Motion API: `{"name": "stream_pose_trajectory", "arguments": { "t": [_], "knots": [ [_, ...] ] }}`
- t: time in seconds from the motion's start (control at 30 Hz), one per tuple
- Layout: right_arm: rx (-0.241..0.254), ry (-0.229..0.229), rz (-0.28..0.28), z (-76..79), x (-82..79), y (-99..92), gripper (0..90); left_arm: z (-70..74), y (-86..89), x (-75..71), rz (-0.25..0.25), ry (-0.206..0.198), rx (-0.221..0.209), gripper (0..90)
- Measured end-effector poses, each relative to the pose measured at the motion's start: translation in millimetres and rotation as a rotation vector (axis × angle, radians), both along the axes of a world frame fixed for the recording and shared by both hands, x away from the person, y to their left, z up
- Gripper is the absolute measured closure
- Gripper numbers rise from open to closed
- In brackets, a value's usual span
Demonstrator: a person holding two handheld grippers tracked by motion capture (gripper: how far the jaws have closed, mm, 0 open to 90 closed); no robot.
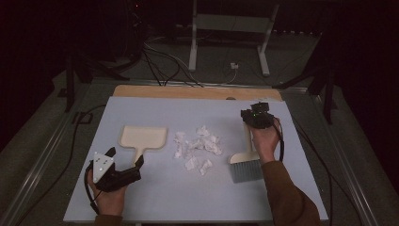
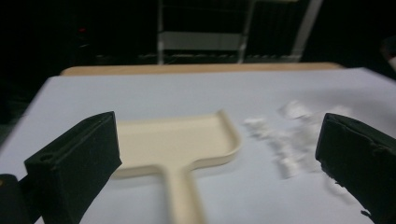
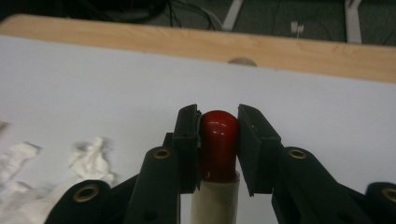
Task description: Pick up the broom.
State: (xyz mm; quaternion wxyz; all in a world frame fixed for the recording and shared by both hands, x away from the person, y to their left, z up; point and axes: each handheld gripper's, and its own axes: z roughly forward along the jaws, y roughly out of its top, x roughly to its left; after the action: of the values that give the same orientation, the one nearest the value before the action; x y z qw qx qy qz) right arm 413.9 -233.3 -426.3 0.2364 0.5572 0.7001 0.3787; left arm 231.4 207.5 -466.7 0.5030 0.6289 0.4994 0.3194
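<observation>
High view: pale blue table top (image 1: pixel 155 193) with a wooden far edge; cream dustpan (image 1: pixel 142 137) lying flat at left-centre, pan towards the far side, handle pointing back towards the person, long axis near to far. Scraps of crumpled white paper (image 1: pixel 197 147) heaped mid-table, between dustpan and hand brush (image 1: pixel 246 162). Brush at right, grey bristles nearest the person, handle running away towards the far edge, long axis near to far with a slight tilt. Right gripper (image 1: pixel 257 117) at the far end of that handle, held in the right hand (image 1: pixel 265 143). Left gripper (image 1: pixel 126 157) low at left, jaws spread wide, just short of the dustpan handle tip, holding nothing. Left gripper view: dustpan (image 2: pixel 180 142) centred between the two wide-apart black jaws, handle running down towards the camera, paper scraps (image 2: pixel 285 137) blurred at right. Right gripper view: jaws pinched on the red tip of the brush handle (image 3: pixel 218 142), one on each side, cream shaft below; paper (image 3: pixel 91 161) at lower left
</observation>
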Motion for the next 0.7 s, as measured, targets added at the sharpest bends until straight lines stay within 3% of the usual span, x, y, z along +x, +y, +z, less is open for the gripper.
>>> {"name": "stream_pose_trajectory", "arguments": {
  "t": [0.17, 0.43, 0.53, 0.7],
  "knots": [
    [0.045, -0.041, 0.017, 12.3, -14.4, -4.5, 70.5, 6.2, -25.2, 4.5, -0.071, -0.016, -0.016, 0.6],
    [0.063, -0.083, 0.055, 25.2, -31.2, -5.8, 70.6, 0.7, -78.4, 22.9, -0.19, -0.008, 0.014, 0.6],
    [0.064, -0.093, 0.066, 29.6, -35.5, -4.9, 70.6, -0.3, -100.0, 29.2, -0.23, 0.014, 0.023, 0.7],
    [0.067, -0.111, 0.088, 34.9, -43.8, 0.0, 70.6, -6.1, -132.5, 37.7, -0.301, 0.056, -0.003, 0.9]
  ]
}}
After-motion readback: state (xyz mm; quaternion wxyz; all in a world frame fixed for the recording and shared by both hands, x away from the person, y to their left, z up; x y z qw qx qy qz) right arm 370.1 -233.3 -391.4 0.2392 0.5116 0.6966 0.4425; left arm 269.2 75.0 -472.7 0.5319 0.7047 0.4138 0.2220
